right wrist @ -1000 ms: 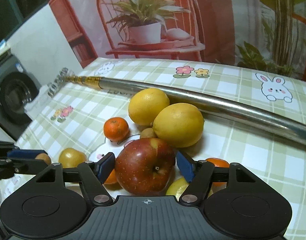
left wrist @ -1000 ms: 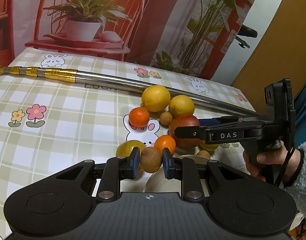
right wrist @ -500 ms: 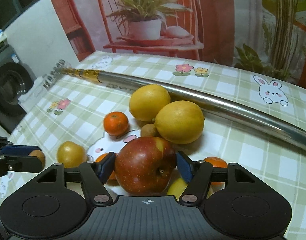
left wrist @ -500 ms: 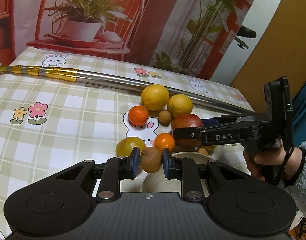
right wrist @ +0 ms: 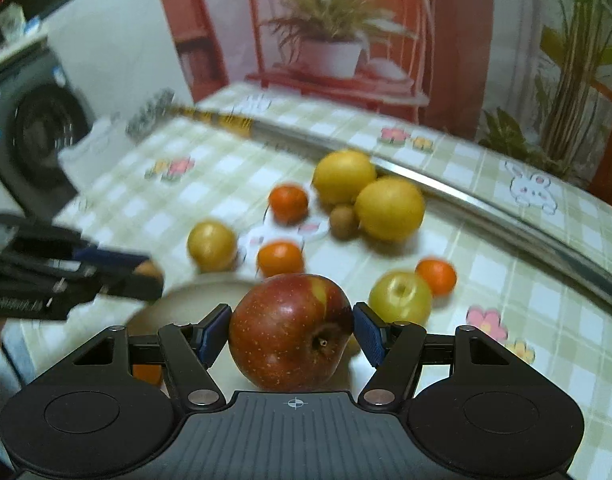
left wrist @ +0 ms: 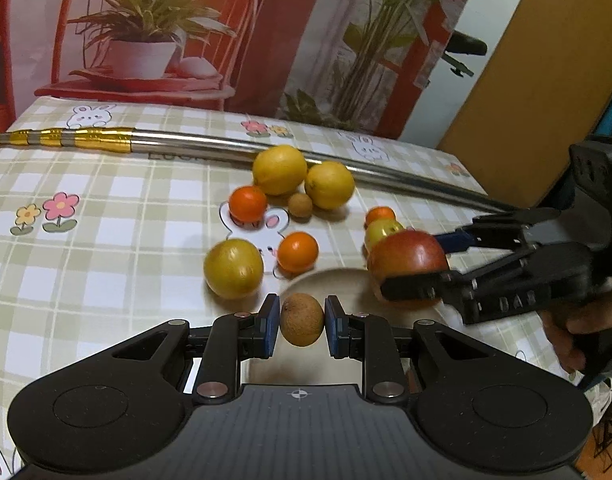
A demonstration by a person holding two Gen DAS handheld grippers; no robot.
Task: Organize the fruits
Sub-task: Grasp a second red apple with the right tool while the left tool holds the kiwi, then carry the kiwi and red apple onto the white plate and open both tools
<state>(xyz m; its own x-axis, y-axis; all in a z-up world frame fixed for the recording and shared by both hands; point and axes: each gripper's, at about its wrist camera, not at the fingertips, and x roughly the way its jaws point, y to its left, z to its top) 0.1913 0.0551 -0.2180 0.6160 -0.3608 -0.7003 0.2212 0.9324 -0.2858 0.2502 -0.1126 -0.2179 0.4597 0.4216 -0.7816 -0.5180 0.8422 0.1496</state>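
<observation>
While both grippers are loaded, the plate is the evident drop point, so each view is logged against it.

Left wrist view: left gripper (left wrist: 302, 326) is closed narrow on a small brown fruit (left wrist: 302, 325), pads pressing its two sides, the fruit hanging over the near part of the plate (left wrist: 337, 280). Held low and centred there, presumably for release onto the plate. Right gripper (left wrist: 419, 268) comes in from the right with the apple (left wrist: 407, 256) at the plate's far rim; a hand (left wrist: 581, 328) grips its handle. Loose fruit on the cloth (left wrist: 106, 240): two lemons (left wrist: 280, 169), oranges, a yellow fruit. A metal pole (left wrist: 210, 148) lies behind them.

Right wrist view: right gripper (right wrist: 292, 334) is spread fairly wide, clamped on the apple (right wrist: 290, 332) across its sides, stem end facing the camera. Plate (right wrist: 194, 296) sits beneath and to the left. Green apple (right wrist: 399, 298) and an orange (right wrist: 435, 276) rest just beside, on the cloth. Left gripper (right wrist: 142, 278) is blurred; its load barely shows.

Judgement: both pieces near placement; neither released.
</observation>
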